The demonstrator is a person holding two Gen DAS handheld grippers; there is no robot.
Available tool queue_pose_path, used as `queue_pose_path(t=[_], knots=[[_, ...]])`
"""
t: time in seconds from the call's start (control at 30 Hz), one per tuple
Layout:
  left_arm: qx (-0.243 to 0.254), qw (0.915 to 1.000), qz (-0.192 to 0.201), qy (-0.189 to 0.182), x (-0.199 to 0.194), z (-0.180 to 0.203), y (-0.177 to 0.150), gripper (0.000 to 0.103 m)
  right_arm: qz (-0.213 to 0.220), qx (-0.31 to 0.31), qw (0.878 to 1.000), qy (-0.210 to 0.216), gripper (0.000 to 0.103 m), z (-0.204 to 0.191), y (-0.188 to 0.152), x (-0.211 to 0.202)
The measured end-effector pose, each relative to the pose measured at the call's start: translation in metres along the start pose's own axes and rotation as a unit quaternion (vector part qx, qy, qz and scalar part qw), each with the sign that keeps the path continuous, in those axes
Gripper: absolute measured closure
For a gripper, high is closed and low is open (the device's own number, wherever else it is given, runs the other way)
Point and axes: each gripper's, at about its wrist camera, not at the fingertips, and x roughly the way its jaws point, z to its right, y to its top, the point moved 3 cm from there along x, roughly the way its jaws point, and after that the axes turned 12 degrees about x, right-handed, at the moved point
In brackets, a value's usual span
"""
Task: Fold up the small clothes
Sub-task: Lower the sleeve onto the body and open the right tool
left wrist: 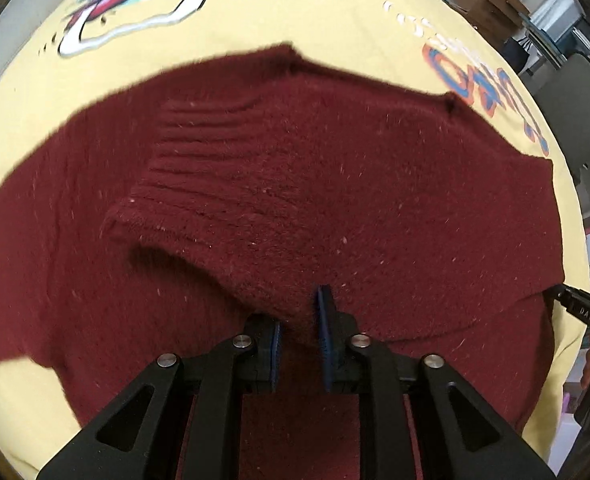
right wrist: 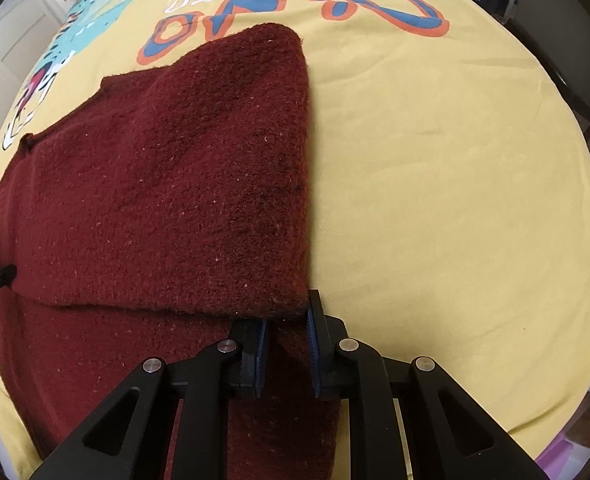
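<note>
Yellow printed cloth (right wrist: 435,184) covers surface | left gripper (left wrist: 300,344), right gripper (right wrist: 286,354): jaws pinched on maroon sweater (right wrist: 167,184), lying partly folded on cloth | step: folding mid-way, apparently | next: carry gripped edges across evenly, then release.

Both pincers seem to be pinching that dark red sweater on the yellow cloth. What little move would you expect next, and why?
Probably both carry the pinched edge forward together, away from the cameras, to lay the next fold. The left gripper and right gripper each clamp the maroon knit sweater; one sleeve already lies folded over the body, and the sweater's right side is a straight fold on the yellow printed cloth.
</note>
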Motion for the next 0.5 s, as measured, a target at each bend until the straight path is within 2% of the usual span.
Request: queue_pose_path(t=[0.1,0.17,0.2,0.27,0.3,0.33,0.37,0.4,0.5], knots=[[-0.013,0.9998,-0.003,-0.014,0.001,-0.004,0.001,0.077,0.001,-0.005,1.0,-0.006,0.085,-0.005,0.001,-0.002],[-0.023,0.9995,-0.013,-0.014,-0.005,-0.01,0.001,0.061,0.002,-0.008,1.0,-0.009,0.083,-0.013,0.003,-0.001],[-0.026,0.9995,-0.014,-0.01,-0.009,-0.014,0.002,0.057,0.004,-0.011,1.0,-0.011,0.082,-0.015,0.003,-0.003],[-0.028,0.9995,-0.012,0.007,-0.02,-0.025,0.001,0.038,0.004,-0.015,1.0,-0.019,0.074,-0.017,0.001,-0.006],[-0.03,0.9994,-0.013,0.014,-0.023,-0.03,0.002,0.032,0.005,-0.016,1.0,-0.021,0.072,-0.017,0.002,-0.008],[-0.036,0.999,-0.015,0.02,-0.025,-0.037,0.004,0.021,0.006,-0.017,1.0,-0.02,0.07,-0.017,0.002,-0.01],[-0.044,0.9986,-0.016,0.025,-0.027,-0.046,0.003,0.013,0.006,-0.016,1.0,-0.016,0.063,-0.017,0.001,-0.013],[-0.053,0.998,-0.014,0.03,-0.029,-0.054,0.004,0.01,0.006,-0.015,1.0,-0.012,0.056,-0.016,0.0,-0.016],[-0.064,0.9967,-0.02,0.046,-0.026,-0.072,0.013,0.009,0.008,-0.016,1.0,-0.009,0.05,-0.018,-0.002,-0.023]])
